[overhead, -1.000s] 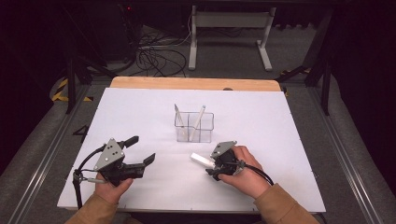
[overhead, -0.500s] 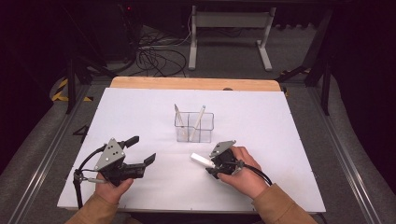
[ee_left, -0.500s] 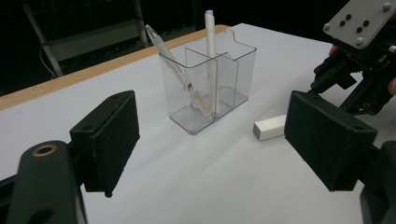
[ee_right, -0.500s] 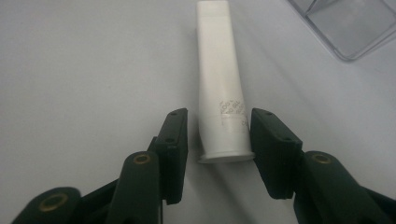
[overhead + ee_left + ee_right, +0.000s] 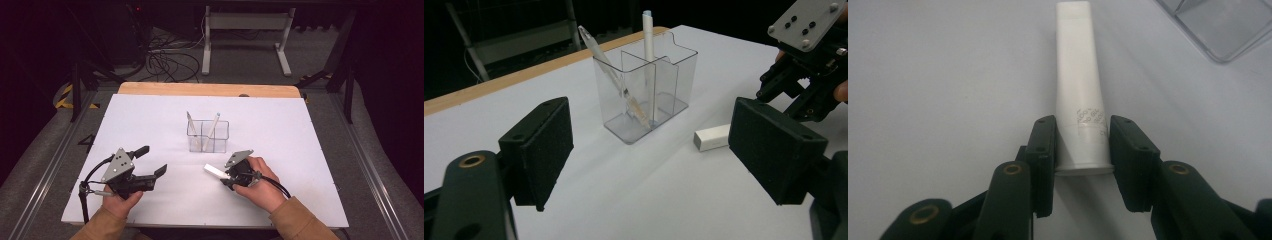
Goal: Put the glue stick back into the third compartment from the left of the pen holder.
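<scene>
**Claw closes on white tube**

The right gripper has just been closing its jaws, now pinching the white tube lying near the clear holder. The left gripper stays spread wide, unmoved, holding nothing.

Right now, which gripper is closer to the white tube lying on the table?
Right. The right gripper has its jaws around the white tube, closing on its cap end. The left gripper sits apart, off to the tube's left.

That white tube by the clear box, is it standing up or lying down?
Lying down: the white tube lies flat on the table, between the right gripper pads.
</scene>
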Demonstrator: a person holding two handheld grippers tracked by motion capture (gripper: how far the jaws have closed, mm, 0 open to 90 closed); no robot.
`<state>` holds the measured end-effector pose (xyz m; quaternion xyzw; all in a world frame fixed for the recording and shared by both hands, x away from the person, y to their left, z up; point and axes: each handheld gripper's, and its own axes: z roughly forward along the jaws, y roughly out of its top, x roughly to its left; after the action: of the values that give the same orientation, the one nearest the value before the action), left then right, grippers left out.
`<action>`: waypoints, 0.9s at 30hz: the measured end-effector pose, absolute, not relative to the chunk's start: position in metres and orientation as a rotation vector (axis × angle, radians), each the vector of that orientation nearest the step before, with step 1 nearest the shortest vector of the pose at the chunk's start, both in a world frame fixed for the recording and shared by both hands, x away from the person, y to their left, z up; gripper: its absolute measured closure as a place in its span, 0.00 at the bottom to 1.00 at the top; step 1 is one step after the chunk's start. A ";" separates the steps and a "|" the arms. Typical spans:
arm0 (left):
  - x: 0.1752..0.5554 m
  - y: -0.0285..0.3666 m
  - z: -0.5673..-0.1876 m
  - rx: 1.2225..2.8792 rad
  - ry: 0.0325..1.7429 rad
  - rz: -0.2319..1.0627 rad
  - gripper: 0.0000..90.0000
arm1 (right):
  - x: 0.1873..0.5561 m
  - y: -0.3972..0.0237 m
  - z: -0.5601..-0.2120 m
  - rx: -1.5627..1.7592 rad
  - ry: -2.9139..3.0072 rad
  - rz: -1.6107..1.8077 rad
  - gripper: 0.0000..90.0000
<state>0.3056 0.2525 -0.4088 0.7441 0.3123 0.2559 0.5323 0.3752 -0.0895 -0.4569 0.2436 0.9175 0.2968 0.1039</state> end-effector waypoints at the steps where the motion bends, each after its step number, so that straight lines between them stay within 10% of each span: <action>1: 0.306 0.253 -0.409 1.774 0.745 0.610 0.21 | 0.375 -0.089 -0.457 0.717 2.704 0.873 0.72; 27: 0.305 0.254 -0.409 1.768 0.747 0.614 0.21 | 0.372 -0.095 -0.443 0.733 2.628 0.923 0.72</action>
<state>0.3050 0.2536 -0.4087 0.7420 0.3135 0.2575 0.5337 0.3722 -0.0946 -0.4428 0.2522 0.9047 0.3176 0.1304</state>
